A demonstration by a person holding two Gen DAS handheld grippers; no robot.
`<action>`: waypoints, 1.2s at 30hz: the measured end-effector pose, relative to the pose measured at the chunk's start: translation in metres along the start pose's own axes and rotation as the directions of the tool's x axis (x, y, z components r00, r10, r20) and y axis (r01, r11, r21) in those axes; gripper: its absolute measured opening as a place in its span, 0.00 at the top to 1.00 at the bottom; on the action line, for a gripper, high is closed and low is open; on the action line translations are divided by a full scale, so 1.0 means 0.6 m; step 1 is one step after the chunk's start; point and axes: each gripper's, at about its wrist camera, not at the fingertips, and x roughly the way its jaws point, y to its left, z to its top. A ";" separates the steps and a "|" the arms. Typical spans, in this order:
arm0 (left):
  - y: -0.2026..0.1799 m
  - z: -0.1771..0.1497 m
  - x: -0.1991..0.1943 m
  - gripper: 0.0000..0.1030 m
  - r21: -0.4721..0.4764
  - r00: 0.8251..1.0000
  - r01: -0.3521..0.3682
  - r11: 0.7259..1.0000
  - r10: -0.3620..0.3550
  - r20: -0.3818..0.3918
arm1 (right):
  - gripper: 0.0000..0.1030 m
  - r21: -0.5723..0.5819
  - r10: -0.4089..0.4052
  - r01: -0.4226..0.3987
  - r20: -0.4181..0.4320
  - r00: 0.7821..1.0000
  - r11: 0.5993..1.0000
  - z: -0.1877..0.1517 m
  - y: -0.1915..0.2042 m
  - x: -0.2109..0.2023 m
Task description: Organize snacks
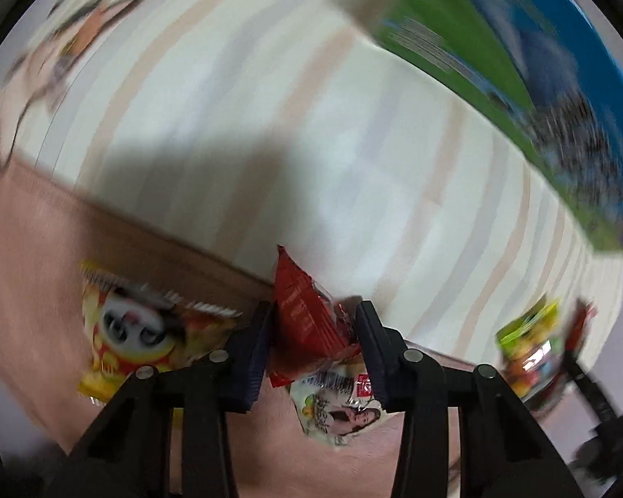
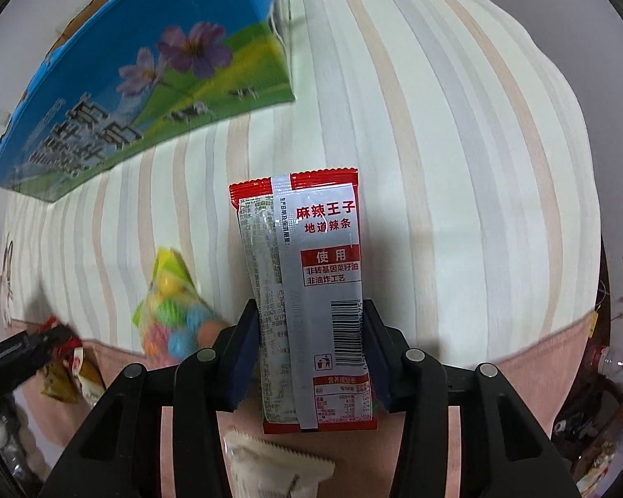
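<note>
— Two packets are held at once, one in each pair of tongs. The left gripper [image 1: 311, 344] is closed down on a small red packet [image 1: 307, 311], which is squeezed and crumpled between the dark ribbed pads. The right gripper [image 2: 307, 357] is clamped across the lower half of a long red and silver packet [image 2: 307, 286], its printed back turned up.

— How are they expected to handle?

— Both are judged light and soft: thin glossy foil or plastic film, likely slippery, with sawtooth sealed ends. The long packet is kept flat and fairly straight ahead of the pads, so some stiffness is lent by its filling; a hold across the width, as now, seems sound. The small one is buckled sideways, so a lighter squeeze near its middle would probably be kinder.

— What else is lying about?

— Left of the left tongs a yellow packet with a panda [image 1: 145, 332] is seen, and just below them a pale packet [image 1: 336, 406]. Between the two tools a clear bag of bright round sweets [image 2: 174, 319] is set down, knobbly and loose. Below the right tongs a white packet [image 2: 278, 469] is partly seen. Everything is laid on a striped cloth [image 2: 436, 166], soft and matte, edged in pink. Beyond the tongs a blue and green carton [image 2: 145, 83] with flowers is standing, stiff, box-shaped card.
</note>
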 end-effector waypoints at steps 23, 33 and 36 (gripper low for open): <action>-0.071 0.013 -0.031 0.65 0.100 1.000 -0.004 0.995 0.002 0.022 | 0.56 0.059 0.032 -0.033 0.019 0.999 0.998 -0.026 -0.002 0.004; -0.121 0.013 -0.157 0.65 0.162 0.989 0.081 0.983 -0.100 0.112 | 0.57 0.025 0.138 -0.142 0.132 0.982 0.990 -0.021 0.018 -0.111; -0.146 0.026 -0.212 0.65 0.208 0.976 0.126 0.970 -0.159 0.146 | 0.57 -0.022 0.183 -0.182 0.186 0.965 0.983 -0.008 0.044 -0.166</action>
